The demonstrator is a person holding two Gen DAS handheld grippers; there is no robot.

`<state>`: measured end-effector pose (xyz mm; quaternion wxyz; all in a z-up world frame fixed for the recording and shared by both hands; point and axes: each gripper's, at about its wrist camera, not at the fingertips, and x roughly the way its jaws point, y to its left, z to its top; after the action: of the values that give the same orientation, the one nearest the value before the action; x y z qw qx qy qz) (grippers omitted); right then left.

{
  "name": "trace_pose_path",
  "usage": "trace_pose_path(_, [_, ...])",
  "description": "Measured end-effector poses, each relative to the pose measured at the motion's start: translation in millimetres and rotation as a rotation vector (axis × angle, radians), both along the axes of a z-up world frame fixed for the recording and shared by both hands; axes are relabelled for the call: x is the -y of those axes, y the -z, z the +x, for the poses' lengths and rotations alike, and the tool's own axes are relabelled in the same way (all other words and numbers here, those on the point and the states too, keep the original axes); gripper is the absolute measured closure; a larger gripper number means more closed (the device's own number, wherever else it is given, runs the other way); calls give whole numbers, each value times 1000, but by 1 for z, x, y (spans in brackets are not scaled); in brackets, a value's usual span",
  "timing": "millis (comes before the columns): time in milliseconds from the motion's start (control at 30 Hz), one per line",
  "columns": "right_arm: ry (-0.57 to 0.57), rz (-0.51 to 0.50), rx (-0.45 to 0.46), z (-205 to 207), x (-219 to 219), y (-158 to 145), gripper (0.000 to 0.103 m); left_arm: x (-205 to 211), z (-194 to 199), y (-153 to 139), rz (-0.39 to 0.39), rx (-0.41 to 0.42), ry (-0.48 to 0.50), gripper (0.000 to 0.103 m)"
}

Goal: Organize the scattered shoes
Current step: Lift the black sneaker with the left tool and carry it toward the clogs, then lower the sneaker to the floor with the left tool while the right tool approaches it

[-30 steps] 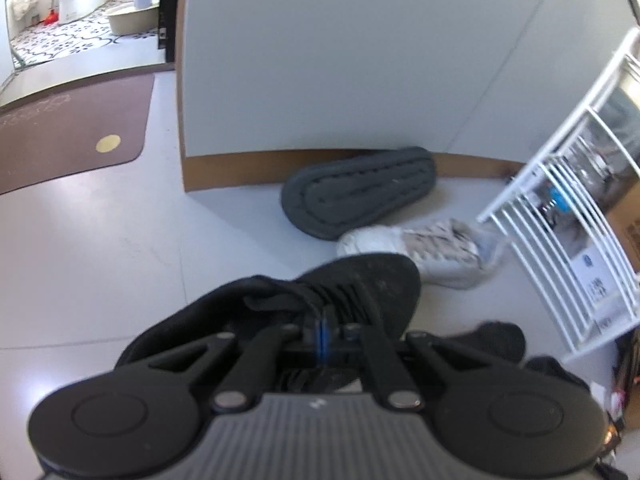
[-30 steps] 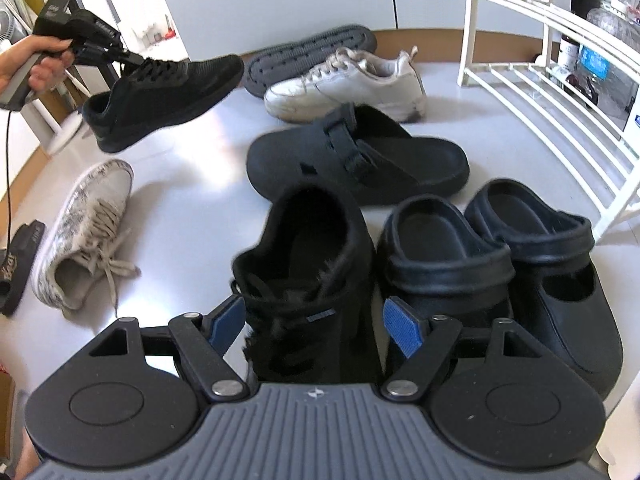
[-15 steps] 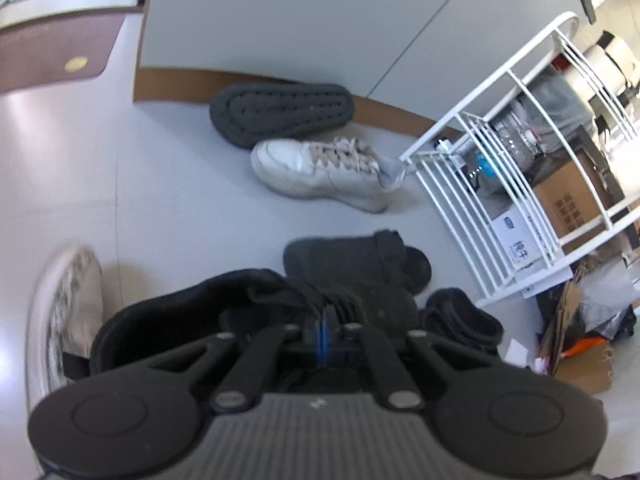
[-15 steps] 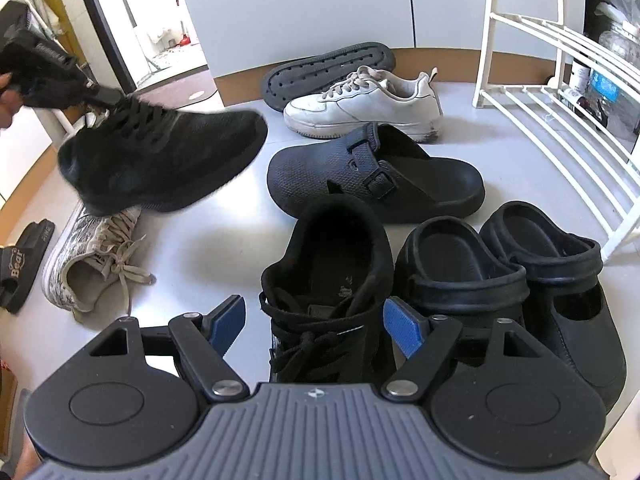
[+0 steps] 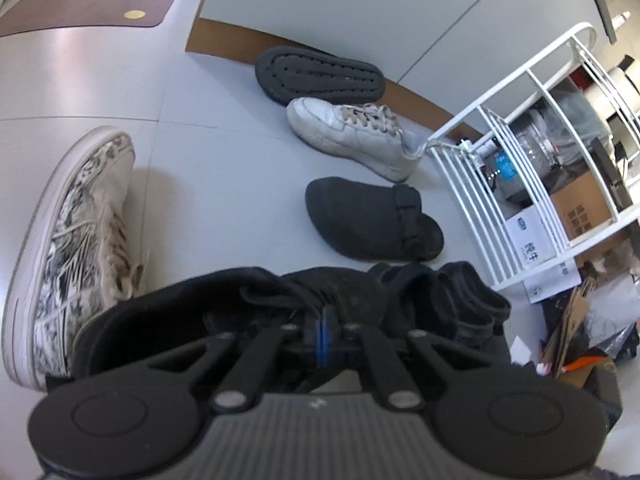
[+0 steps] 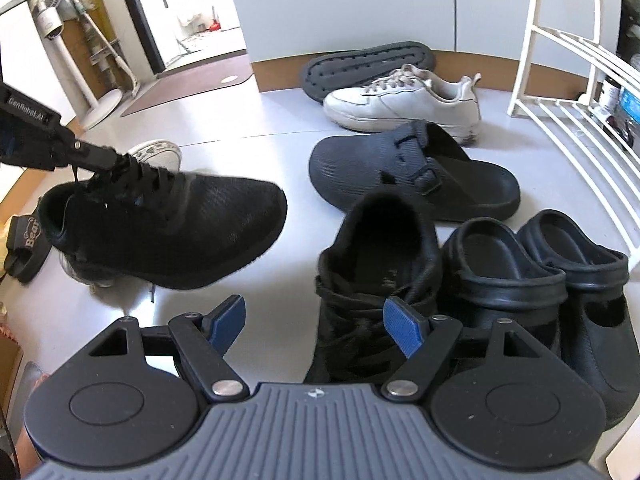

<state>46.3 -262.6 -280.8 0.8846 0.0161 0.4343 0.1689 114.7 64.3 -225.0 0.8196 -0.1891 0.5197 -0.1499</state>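
Your left claw (image 6: 102,160) is clamped fully shut on the lace and tongue area of the black sneaker (image 6: 168,224), so the shoe hangs from its top, sole down and toe a bit low, clear of the floor (image 6: 256,120). That pinch point makes sense: it leaves the sole free to land flat. Your right claw (image 6: 316,326) is open wide and holds nothing; it hovers over the heel end of the matching black sneaker (image 6: 376,280), which stands on the floor touching the pair of black clogs (image 6: 552,280).

My read: you're bringing the carried shoe in to park it beside its mate, in the bare gap left of it. The row is forming along the white rack (image 6: 568,92).

The carried shoe: black mesh upper, black laces, dark sole, soft enough to sag at the heel.

Further out, not yet sorted: black buckled slipper (image 6: 416,176), white sneaker (image 6: 404,100), an upturned dark slipper (image 6: 368,64) by the baseboard, a patterned sneaker (image 5: 76,248) under the carried shoe, and a sandal (image 6: 26,248) at far left.
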Motion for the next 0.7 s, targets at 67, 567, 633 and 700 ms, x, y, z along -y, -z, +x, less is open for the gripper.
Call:
trace_pose_path(67, [-3,0,-1,0,-2,1,23,1,-7,7,1,-10,1,103])
trace_pose_path(567, [-21,-14,-26,-4,-5,8,23,17,-15,63,4,-18,74,94])
trace_pose_path(633, [-24,-14,-26,-3,-6,8,23,14,-12,66,6,-40,59,81])
trace_pose_path(700, [-28,-15,-26,-4,-7,8,23,11,-14,65,28,-45,56,54])
